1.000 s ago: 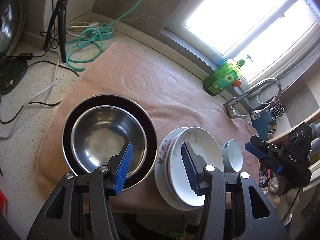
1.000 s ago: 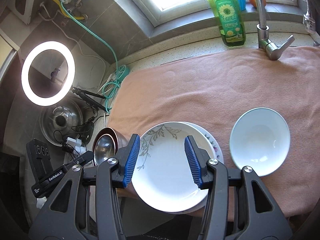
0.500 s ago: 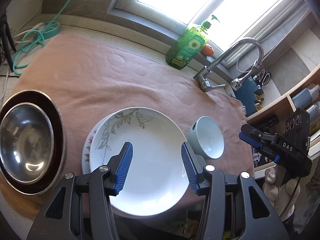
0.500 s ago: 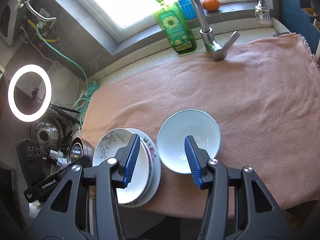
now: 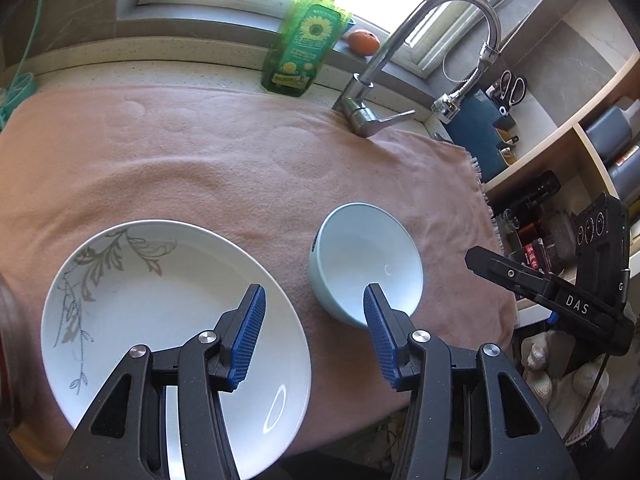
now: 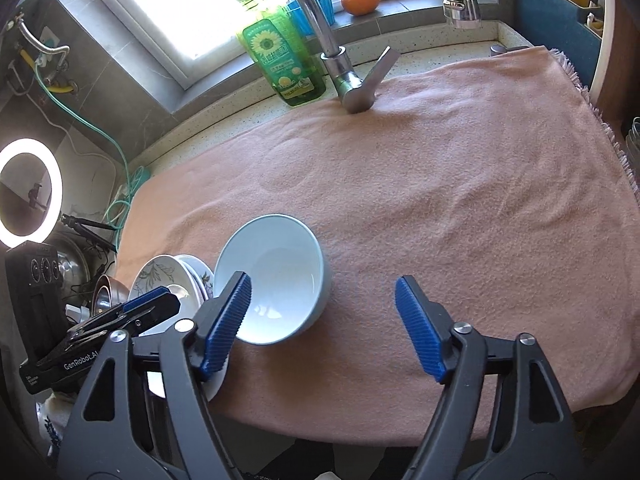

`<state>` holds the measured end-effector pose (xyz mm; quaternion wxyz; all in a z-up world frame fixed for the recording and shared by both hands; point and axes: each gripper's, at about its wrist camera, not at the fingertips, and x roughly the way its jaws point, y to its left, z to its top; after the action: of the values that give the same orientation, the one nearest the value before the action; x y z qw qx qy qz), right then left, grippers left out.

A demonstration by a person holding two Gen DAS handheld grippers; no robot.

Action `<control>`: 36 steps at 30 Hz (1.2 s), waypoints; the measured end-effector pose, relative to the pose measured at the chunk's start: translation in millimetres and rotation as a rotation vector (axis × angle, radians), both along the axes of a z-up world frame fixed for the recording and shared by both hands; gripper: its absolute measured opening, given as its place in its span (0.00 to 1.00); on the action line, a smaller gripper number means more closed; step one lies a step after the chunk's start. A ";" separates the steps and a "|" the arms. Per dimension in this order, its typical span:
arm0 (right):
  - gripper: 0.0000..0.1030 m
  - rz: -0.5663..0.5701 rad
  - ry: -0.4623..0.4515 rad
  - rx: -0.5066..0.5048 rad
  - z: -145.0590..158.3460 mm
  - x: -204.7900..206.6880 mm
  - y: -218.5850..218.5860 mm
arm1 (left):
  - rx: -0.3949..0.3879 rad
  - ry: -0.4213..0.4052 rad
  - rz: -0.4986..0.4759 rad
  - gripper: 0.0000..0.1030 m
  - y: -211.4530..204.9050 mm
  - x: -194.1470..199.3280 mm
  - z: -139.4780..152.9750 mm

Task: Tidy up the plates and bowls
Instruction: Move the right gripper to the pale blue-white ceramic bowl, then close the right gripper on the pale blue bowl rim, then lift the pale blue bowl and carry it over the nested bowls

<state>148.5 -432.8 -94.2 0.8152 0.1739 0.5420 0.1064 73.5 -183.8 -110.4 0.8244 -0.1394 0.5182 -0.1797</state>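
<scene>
Both grippers hang over the pink towel (image 6: 440,184) that covers the counter, and the step in hand looks like picking up the pale blue bowl (image 6: 276,276). It sits upright on the towel, just to the right of the stack of plates whose top one is a white plate with a grey leaf pattern (image 5: 160,320). The steel bowls (image 6: 106,294) lie further left, nested, already sorted by the look of it.

The right gripper (image 6: 324,312) is spread wide and holds nothing; its left pad hangs over the near rim of the blue bowl, its right pad over bare towel. The left gripper (image 5: 312,332) is half open and empty too, one pad above the leaf plate, the other over the bowl's edge.

Next, I judge, the right gripper must drop and close across the bowl's rim, one pad inside and one outside.

Compared with a second ago, both views have swung rightwards: the left one then looked down on the steel bowls, the right one on the plates. The right jaws have just been opening, with nothing between them.
</scene>
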 end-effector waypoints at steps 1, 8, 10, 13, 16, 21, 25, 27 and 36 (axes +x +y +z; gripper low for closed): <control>0.86 0.007 0.003 0.002 -2.5 1.1 0.1 | 0.010 0.001 -0.008 0.48 -4.3 2.5 -1.4; 0.86 0.024 0.011 0.011 -14.5 7.8 -0.7 | 0.075 0.004 -0.050 0.48 -22.7 17.8 -8.0; 0.86 0.022 0.009 0.015 -16.4 9.2 -1.2 | 0.087 0.009 -0.056 0.48 -24.7 21.6 -10.8; 0.86 0.027 0.013 0.023 -19.9 12.1 -0.7 | 0.090 0.027 -0.061 0.48 -26.6 26.5 -15.5; 0.83 0.037 0.020 0.031 -23.7 14.8 0.8 | 0.096 0.042 -0.071 0.47 -29.6 28.7 -19.2; 0.60 0.047 0.066 0.065 -37.2 18.9 3.3 | 0.095 0.064 -0.087 0.47 -36.5 32.3 -25.7; 0.48 0.061 0.095 0.085 -47.0 20.3 6.9 | 0.095 0.077 -0.091 0.30 -38.5 34.9 -30.9; 0.42 0.067 0.107 0.090 -51.0 21.1 9.8 | 0.089 0.082 -0.089 0.26 -37.5 35.7 -32.8; 0.15 0.063 0.148 0.116 -62.7 24.9 18.2 | 0.075 0.105 -0.093 0.17 -36.5 38.0 -40.1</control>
<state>173.4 -414.6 -156.9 0.7578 0.2113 0.5988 0.1501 111.5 -220.3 -150.5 0.7916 -0.0936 0.5729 -0.1906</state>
